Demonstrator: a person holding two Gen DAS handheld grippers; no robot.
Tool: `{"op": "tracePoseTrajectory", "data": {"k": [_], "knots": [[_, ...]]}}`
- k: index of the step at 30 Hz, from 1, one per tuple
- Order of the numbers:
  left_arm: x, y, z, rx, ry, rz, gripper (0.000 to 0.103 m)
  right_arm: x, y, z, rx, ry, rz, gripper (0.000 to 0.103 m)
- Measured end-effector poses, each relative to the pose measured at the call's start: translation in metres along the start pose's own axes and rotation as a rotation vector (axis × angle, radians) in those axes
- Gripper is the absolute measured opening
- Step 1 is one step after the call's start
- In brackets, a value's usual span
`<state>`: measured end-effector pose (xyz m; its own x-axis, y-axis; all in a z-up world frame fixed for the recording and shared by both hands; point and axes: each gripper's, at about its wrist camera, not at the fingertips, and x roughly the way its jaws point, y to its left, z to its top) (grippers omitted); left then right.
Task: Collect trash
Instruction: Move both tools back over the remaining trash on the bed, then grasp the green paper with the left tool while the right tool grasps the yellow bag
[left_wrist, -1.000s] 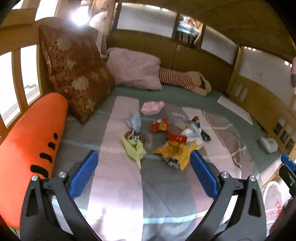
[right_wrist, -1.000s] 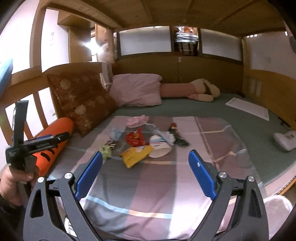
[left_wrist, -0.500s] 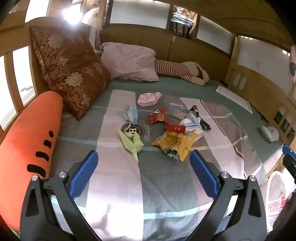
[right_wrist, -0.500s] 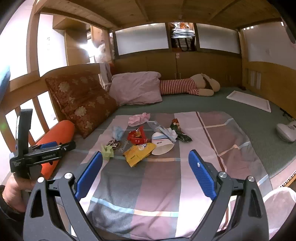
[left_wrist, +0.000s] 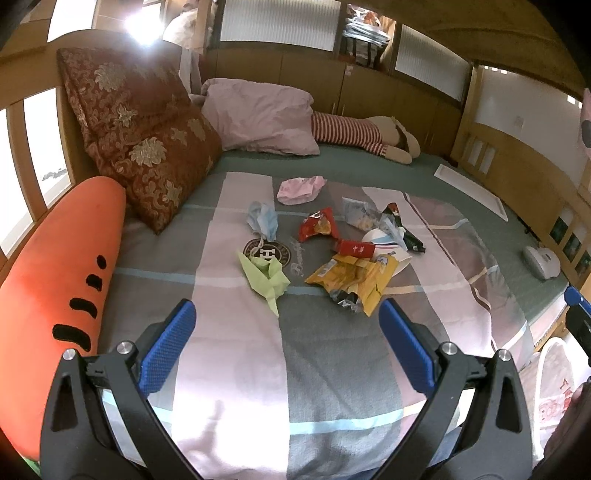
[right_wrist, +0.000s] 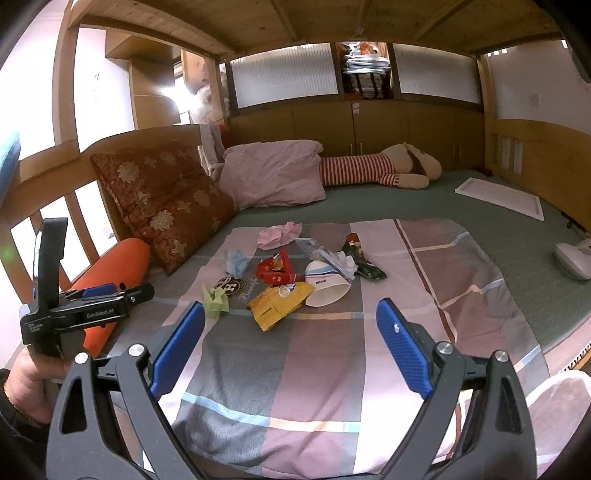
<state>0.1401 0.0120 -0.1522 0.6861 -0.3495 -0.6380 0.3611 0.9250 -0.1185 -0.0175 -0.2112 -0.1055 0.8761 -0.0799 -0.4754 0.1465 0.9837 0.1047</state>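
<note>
Over the past second both claws had drifted a little nearer the bed (left_wrist: 258, 369), and the heap of trash had slid from mid-frame toward the upper middle of each view, though nothing in it had been touched. The left claw (left_wrist: 286, 347) hung above the striped sheet with its blue pads spread wide and nothing between them; the right claw (right_wrist: 290, 343) was likewise wide apart and empty. The litter lay clustered at the centre of the left view: a green crumpled paper (left_wrist: 267, 280) nearest the left claw, a yellow wrapper (left_wrist: 354, 282) just beside it, a red packet (left_wrist: 317, 229), a blue face mask (left_wrist: 264, 221), a pink wad (left_wrist: 301, 188) farther back, and a tipped paper cup (right_wrist: 327, 286) seen best in the right view. To my eye collection had not yet begun; the approach was only closing, with the green paper the likeliest first pick.
</note>
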Motion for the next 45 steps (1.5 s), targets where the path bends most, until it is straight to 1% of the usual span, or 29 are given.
{"op": "tracePoseTrajectory", "data": {"k": [3, 6, 8, 10, 12, 16, 18, 20, 22, 25, 27, 28, 29, 31, 32, 33, 34, 35, 38, 41, 42, 43, 44, 45], "knots": [[0.007, 0.001, -0.001, 0.002, 0.016, 0.011, 0.099, 0.006, 0.002, 0.000, 0.003, 0.002, 0.004, 0.092], [0.026, 0.002, 0.005, 0.008, 0.049, 0.039, 0.099, 0.020, 0.003, 0.001, 0.001, 0.013, 0.009, 0.092], [0.042, 0.002, 0.009, 0.014, 0.071, 0.062, 0.099, 0.035, 0.001, 0.002, 0.011, 0.031, 0.017, 0.092], [0.065, 0.004, 0.012, 0.014, 0.113, 0.085, 0.099, 0.054, -0.001, 0.001, 0.039, 0.060, 0.032, 0.092], [0.089, 0.007, 0.014, -0.004, 0.158, 0.083, 0.099, 0.069, -0.005, 0.000, 0.073, 0.080, 0.042, 0.092], [0.125, 0.007, 0.015, 0.005, 0.193, 0.094, 0.098, 0.085, -0.007, -0.006, 0.101, 0.107, 0.052, 0.092], [0.143, 0.008, 0.014, 0.017, 0.214, 0.116, 0.094, 0.091, -0.006, -0.009, 0.098, 0.121, 0.054, 0.092], [0.159, 0.011, 0.012, 0.015, 0.240, 0.121, 0.084, 0.097, -0.006, -0.012, 0.097, 0.139, 0.053, 0.092], [0.177, 0.018, 0.011, -0.001, 0.270, 0.115, 0.077, 0.105, -0.006, -0.014, 0.095, 0.162, 0.051, 0.092], [0.192, 0.020, 0.012, -0.006, 0.283, 0.113, 0.069, 0.115, -0.008, -0.015, 0.096, 0.179, 0.046, 0.092], [0.198, 0.018, 0.012, 0.006, 0.282, 0.097, 0.061, 0.125, -0.009, -0.014, 0.115, 0.191, 0.059, 0.092], [0.204, 0.017, 0.011, 0.021, 0.292, 0.087, 0.054, 0.131, -0.009, -0.014, 0.129, 0.198, 0.067, 0.092], [0.208, 0.016, 0.011, 0.028, 0.304, 0.069, 0.044, 0.140, -0.010, -0.014, 0.141, 0.211, 0.074, 0.092], [0.213, 0.014, 0.010, 0.033, 0.326, 0.007, 0.027, 0.159, -0.009, -0.014, 0.168, 0.241, 0.091, 0.092], [0.212, 0.013, 0.010, 0.040, 0.326, 0.009, 0.017, 0.170, -0.009, -0.015, 0.186, 0.262, 0.103, 0.092], [0.209, 0.012, 0.012, 0.041, 0.324, 0.007, 0.015, 0.180, -0.010, -0.016, 0.205, 0.276, 0.113, 0.092], [0.206, 0.013, 0.014, 0.027, 0.324, -0.013, 0.011, 0.195, -0.011, -0.016, 0.235, 0.297, 0.118, 0.092], [0.202, 0.015, 0.017, 0.009, 0.320, -0.035, 0.004, 0.202, -0.011, -0.017, 0.253, 0.310, 0.121, 0.092], [0.180, 0.023, 0.032, -0.031, 0.257, -0.066, 0.004, 0.230, -0.010, -0.017, 0.321, 0.348, 0.125, 0.092], [0.148, 0.028, 0.049, -0.045, 0.175, -0.098, 0.004, 0.256, -0.009, -0.020, 0.349, 0.392, 0.113, 0.092], [0.132, 0.029, 0.054, -0.051, 0.143, -0.120, 0.004, 0.263, -0.008, -0.022, 0.361, 0.406, 0.115, 0.091], [0.124, 0.029, 0.057, -0.057, 0.125, -0.131, 0.004, 0.270, -0.009, -0.025, 0.375, 0.419, 0.123, 0.082], [0.113, 0.030, 0.059, -0.062, 0.105, -0.144, 0.003, 0.274, -0.008, -0.027, 0.374, 0.438, 0.135, 0.058], [0.099, 0.028, 0.061, -0.064, 0.080, -0.159, 0.003, 0.275, -0.008, -0.030, 0.366, 0.452, 0.135, 0.046]]}}
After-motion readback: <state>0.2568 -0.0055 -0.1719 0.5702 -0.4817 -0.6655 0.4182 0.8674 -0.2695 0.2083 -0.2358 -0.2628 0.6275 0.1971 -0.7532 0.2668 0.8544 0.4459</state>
